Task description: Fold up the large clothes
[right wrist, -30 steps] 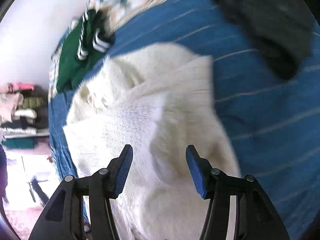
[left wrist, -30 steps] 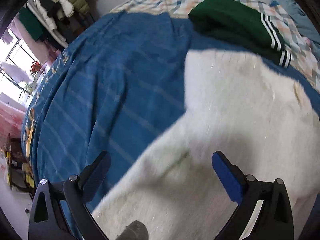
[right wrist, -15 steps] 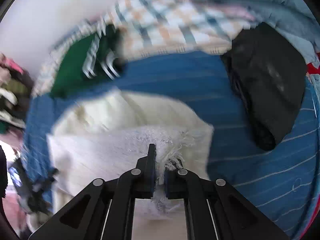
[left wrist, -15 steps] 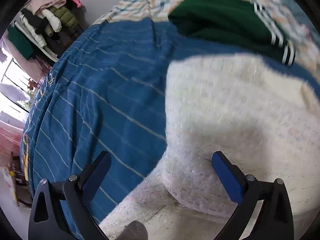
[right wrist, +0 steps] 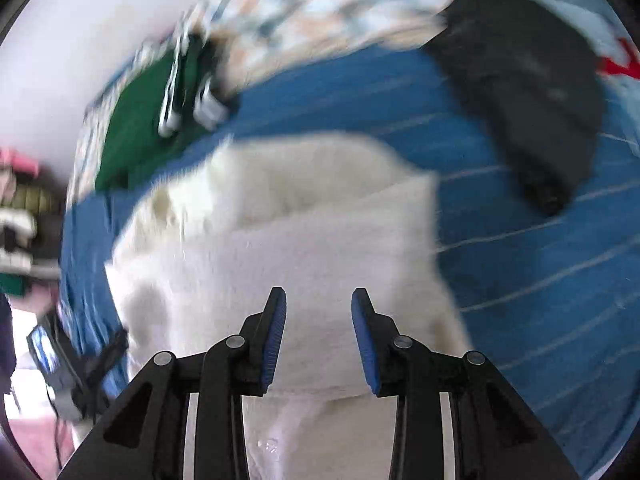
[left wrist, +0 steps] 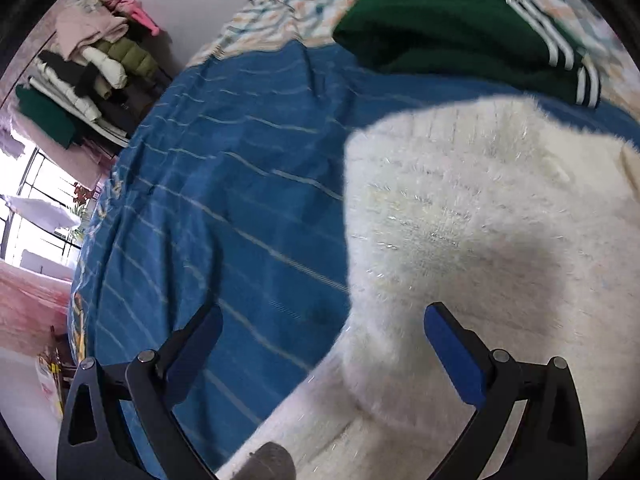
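Note:
A fluffy white sweater [left wrist: 460,232] lies partly folded on the blue striped bedspread [left wrist: 224,208]. My left gripper [left wrist: 320,344] is open and empty just above the sweater's left edge, one finger over the bedspread, the other over the sweater. In the right wrist view the sweater [right wrist: 288,236] shows a folded layer on top. My right gripper [right wrist: 319,332] is open and empty above that layer, its jaws a modest gap apart.
A folded green garment with white stripes [left wrist: 460,32] lies beyond the sweater, also in the right wrist view [right wrist: 148,120]. A black garment [right wrist: 532,100] lies at the right. Checked bedding [right wrist: 312,8] sits at the bed's head. Stacked clothes [left wrist: 88,72] stand left of the bed.
My right gripper shut on the sweater's fringe half a second ago and has now opened and let it go. The left gripper stayed open and moved slightly over the sweater's edge.

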The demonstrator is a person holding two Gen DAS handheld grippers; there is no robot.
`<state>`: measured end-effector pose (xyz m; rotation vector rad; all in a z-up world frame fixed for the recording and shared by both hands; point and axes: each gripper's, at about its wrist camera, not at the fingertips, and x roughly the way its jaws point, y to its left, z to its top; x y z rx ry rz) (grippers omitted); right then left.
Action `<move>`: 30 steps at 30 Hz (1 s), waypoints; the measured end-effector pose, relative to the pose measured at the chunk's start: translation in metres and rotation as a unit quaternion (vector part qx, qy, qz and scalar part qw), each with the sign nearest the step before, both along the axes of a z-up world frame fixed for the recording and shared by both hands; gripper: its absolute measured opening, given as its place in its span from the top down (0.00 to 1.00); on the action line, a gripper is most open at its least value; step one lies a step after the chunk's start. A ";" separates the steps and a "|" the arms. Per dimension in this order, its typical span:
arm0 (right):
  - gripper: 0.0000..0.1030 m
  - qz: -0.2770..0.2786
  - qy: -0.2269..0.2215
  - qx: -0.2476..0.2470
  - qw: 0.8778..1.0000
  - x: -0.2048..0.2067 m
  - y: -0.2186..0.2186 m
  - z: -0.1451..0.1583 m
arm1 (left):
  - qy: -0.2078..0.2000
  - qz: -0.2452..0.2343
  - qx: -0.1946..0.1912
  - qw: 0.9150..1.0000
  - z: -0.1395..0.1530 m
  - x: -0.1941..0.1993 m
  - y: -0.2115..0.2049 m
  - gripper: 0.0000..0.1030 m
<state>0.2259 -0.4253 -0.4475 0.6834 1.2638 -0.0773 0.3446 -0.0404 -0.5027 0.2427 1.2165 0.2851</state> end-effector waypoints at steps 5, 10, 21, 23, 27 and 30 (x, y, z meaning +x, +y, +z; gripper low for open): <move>0.71 0.026 0.086 -0.040 0.995 0.036 0.011 -0.067 | 0.004 0.007 -0.047 0.999 -0.028 0.004 0.010 0.00; 0.71 0.029 0.120 -0.060 0.990 0.064 0.012 -0.081 | -0.031 0.020 -0.084 0.996 -0.032 -0.002 0.016 0.00; 0.54 0.062 0.082 0.016 0.995 0.037 -0.024 -0.017 | -0.003 0.014 -0.070 0.997 0.015 -0.032 0.004 0.00; 0.48 0.066 0.072 -0.003 0.995 0.008 -0.036 0.000 | -0.001 0.004 -0.052 0.999 0.030 -0.060 -0.006 0.00; 0.48 0.062 0.082 -0.018 0.994 -0.039 -0.064 -0.007 | 0.026 0.004 -0.052 0.998 0.045 -0.116 -0.036 0.00; 0.48 0.072 0.104 0.014 0.992 -0.068 -0.079 -0.044 | 0.051 0.018 -0.064 0.997 0.044 -0.157 -0.074 0.00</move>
